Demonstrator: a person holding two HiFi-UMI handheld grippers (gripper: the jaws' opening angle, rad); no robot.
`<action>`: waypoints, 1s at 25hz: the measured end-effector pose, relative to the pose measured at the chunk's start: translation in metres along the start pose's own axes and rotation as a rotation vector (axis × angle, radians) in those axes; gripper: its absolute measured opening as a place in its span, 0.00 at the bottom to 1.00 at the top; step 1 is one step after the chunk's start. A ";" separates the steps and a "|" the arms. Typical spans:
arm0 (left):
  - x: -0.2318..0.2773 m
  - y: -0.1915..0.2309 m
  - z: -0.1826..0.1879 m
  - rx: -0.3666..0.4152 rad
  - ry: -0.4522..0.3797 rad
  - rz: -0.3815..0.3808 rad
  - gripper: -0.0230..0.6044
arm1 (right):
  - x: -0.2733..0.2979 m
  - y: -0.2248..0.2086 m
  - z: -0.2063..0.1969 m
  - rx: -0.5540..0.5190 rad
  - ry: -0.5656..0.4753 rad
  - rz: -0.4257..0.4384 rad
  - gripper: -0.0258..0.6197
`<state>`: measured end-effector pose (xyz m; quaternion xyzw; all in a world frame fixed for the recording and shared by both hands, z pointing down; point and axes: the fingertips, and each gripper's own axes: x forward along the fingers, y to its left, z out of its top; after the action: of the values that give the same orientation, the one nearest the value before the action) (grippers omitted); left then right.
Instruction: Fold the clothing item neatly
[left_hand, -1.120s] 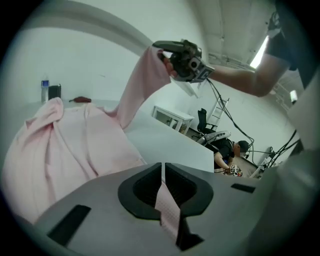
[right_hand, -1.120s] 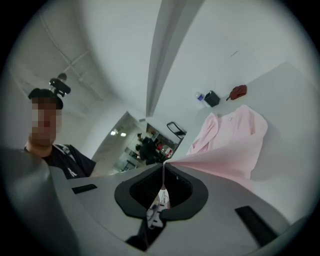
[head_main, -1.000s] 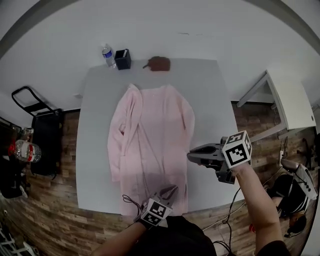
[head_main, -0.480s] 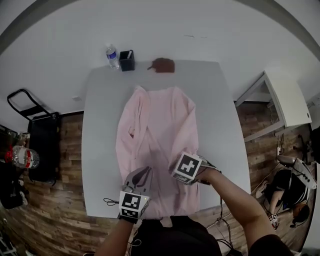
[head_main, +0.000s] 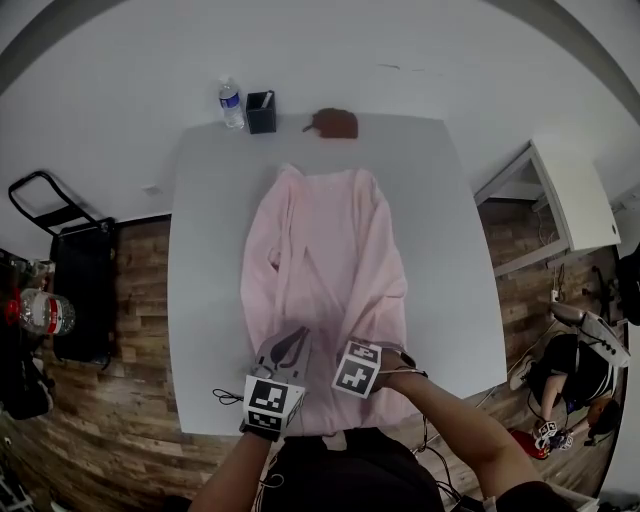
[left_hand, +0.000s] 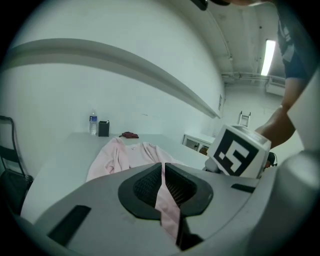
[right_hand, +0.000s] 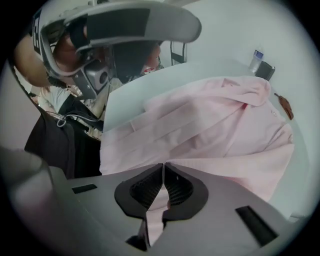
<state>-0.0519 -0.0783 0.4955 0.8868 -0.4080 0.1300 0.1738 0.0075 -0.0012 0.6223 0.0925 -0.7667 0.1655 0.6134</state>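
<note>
While both grippers were clenched on its near hem, the pink shirt (head_main: 325, 240) lay lengthwise on the grey table (head_main: 205, 250).
The left gripper (left_hand: 162, 167) and the right gripper (right_hand: 163, 167) each pinched pink cloth, side by side at the table's near edge.

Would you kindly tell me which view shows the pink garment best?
The head view: seen from above, the pink garment shows nearly whole. Both gripper views show it foreshortened, partly hidden behind their jaws.
</note>
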 end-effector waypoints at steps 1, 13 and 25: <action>0.001 0.003 0.001 0.006 0.001 -0.001 0.08 | 0.007 -0.002 -0.004 0.006 0.002 -0.005 0.07; 0.002 0.024 0.023 0.031 -0.036 0.008 0.07 | 0.048 -0.010 -0.035 0.137 -0.032 -0.091 0.10; -0.028 0.023 0.017 0.041 -0.029 0.087 0.07 | 0.011 -0.059 -0.064 0.427 -0.113 -0.339 0.24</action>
<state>-0.0865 -0.0801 0.4747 0.8735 -0.4457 0.1330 0.1439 0.0836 -0.0321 0.6537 0.3557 -0.7210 0.2132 0.5552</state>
